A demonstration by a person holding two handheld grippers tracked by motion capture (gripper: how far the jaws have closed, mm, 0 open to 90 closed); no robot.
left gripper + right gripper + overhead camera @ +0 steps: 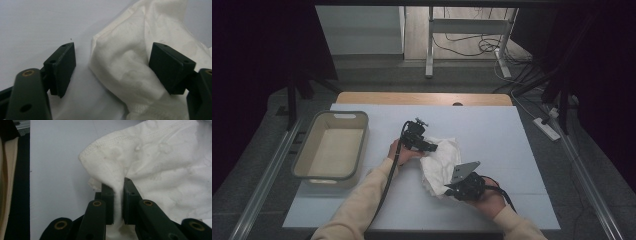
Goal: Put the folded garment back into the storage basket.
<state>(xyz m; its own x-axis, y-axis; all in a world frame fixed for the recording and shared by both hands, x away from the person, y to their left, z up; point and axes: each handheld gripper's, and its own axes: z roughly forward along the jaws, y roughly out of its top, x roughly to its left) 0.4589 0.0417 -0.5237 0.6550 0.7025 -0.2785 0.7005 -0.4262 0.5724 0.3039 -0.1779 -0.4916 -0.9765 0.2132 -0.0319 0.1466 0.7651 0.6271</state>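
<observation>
risk: the left tool (112, 70) stands wide, its jaws straddling a folded corner without pressing; if it clamps too shallow, only a thin layer gets caught and the fold slides out.
risk two: pulling against the right tool (117, 202) could drag the whole pile across the counter (492, 130).
cloth (439, 162): white, rumpled, stitched hem, bunched mid-counter between both tools, right of the bin (332, 145).
right tool: clenched on a pinched ridge of cloth.
</observation>
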